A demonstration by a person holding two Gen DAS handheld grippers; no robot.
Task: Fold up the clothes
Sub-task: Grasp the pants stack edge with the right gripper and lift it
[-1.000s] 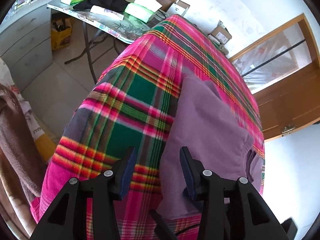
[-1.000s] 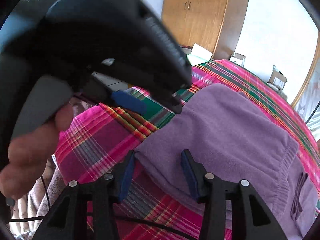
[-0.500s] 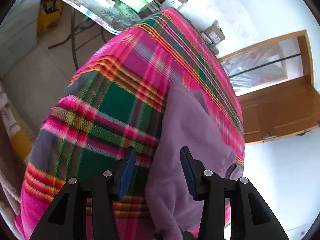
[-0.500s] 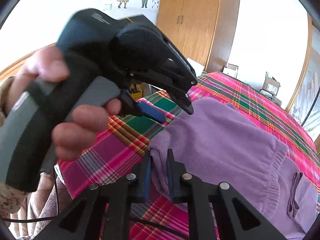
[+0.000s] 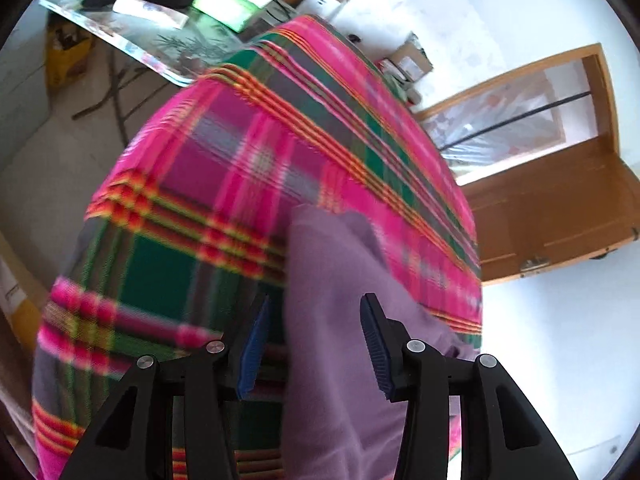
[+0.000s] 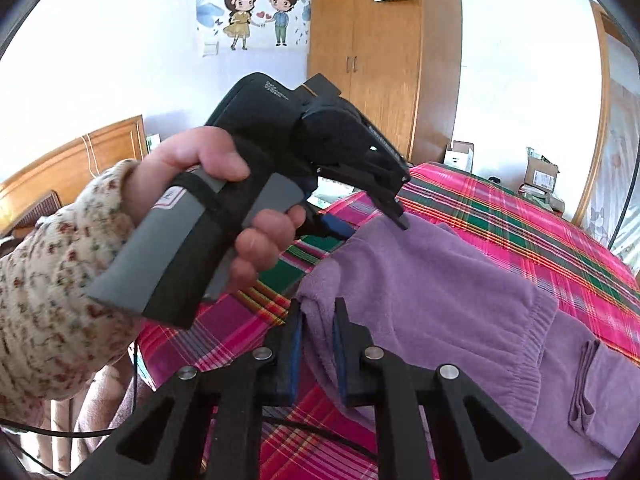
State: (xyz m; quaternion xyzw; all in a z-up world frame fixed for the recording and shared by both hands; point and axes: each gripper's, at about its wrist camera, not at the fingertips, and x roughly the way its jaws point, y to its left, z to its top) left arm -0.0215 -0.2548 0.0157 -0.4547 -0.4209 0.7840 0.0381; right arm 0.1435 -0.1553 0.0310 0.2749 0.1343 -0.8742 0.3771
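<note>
Bright plaid blanket [image 6: 500,216] covers a bed, with purple fleece pants [image 6: 440,280] lying on it. Right gripper [image 6: 316,344] pinches the pants' near corner. Left gripper [image 5: 312,336], in a hand [image 6: 208,184], hovers unclenched over the pants' edge.

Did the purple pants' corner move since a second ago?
Yes. The purple pants corner, pinched in the right gripper, has lifted off the plaid blanket.
</note>
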